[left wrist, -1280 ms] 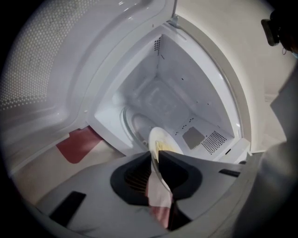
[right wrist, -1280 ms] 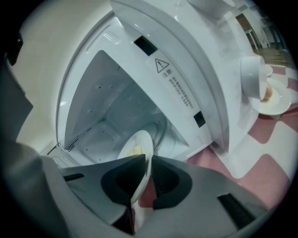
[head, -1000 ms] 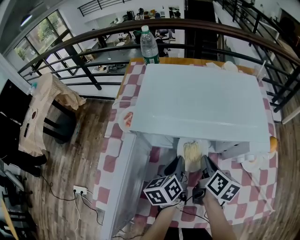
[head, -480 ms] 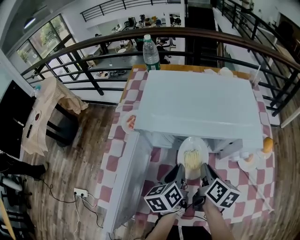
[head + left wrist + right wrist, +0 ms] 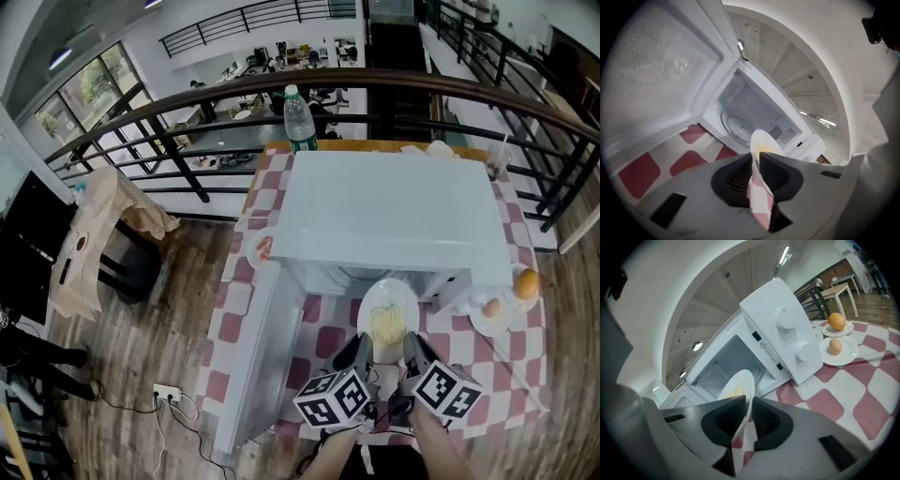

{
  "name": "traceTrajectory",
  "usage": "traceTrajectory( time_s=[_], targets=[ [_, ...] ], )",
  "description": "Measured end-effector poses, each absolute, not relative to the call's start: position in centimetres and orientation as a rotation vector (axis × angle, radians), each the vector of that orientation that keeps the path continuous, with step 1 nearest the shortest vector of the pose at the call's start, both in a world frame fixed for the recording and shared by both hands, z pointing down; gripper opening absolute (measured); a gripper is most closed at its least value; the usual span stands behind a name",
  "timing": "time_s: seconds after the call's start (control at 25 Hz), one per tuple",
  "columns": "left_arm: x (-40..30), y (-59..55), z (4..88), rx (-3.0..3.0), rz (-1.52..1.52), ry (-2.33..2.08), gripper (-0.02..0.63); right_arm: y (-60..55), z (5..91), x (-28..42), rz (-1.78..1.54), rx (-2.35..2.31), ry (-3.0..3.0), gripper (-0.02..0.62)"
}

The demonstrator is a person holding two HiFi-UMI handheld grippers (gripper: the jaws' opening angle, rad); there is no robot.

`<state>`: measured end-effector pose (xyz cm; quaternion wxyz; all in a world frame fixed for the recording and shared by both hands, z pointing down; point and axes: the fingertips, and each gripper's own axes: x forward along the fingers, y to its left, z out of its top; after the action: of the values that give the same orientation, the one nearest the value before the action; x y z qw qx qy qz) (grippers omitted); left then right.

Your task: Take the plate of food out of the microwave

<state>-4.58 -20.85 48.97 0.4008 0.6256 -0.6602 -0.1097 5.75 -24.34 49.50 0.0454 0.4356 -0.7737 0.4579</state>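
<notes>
A white plate [image 5: 389,314] heaped with pale noodles hangs level just outside the white microwave [image 5: 394,211], above the red-checked tablecloth. My left gripper [image 5: 361,349] is shut on the plate's near-left rim and my right gripper [image 5: 410,349] is shut on its near-right rim. In the left gripper view the plate [image 5: 761,143] stands edge-on between the pads of the left gripper [image 5: 756,158], with the bare cavity and its glass turntable [image 5: 737,127] behind. The right gripper view has the plate [image 5: 739,384] pinched by the right gripper [image 5: 748,401].
The microwave door [image 5: 255,352] swings open at the left. Its knob panel [image 5: 790,341] faces right. Two saucers hold an orange [image 5: 527,282] and a small brown item [image 5: 491,307]. A water bottle [image 5: 298,112] stands behind the microwave, and a small dish [image 5: 262,248] lies at its left.
The plate has come out from under the microwave's top toward me, with both grippers still clamped on its rim. More of the plate now shows.
</notes>
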Motion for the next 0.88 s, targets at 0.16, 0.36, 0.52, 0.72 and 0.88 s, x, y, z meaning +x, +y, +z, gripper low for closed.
traceTrajectory(
  time_s=[0.16,0.36,0.52,0.72,0.88],
  targets=[
    [-4.1,-20.1,48.7,1.582,-0.262,-1.675,0.06,-23.7,49.4,6.2,1.404,1.337,-2.358,0.051],
    [-3.9,-18.8,48.7,1.562,-0.254,-1.685,0.06,-22.6,49.4,6.4,1.425,1.325,-2.348,0.049],
    [-3.8,-18.6,48.6,1.559,-0.257,-1.686,0.06,-22.3,49.3,6.4,1.42,1.317,-2.351,0.049],
    [-3.5,-18.5,48.5,1.566,-0.256,-1.688,0.06,-22.3,49.2,6.7,1.425,1.32,-2.354,0.049],
    [-3.2,-18.4,48.6,1.566,-0.253,-1.682,0.06,-22.2,49.3,7.0,1.432,1.327,-2.349,0.049]
  ],
)
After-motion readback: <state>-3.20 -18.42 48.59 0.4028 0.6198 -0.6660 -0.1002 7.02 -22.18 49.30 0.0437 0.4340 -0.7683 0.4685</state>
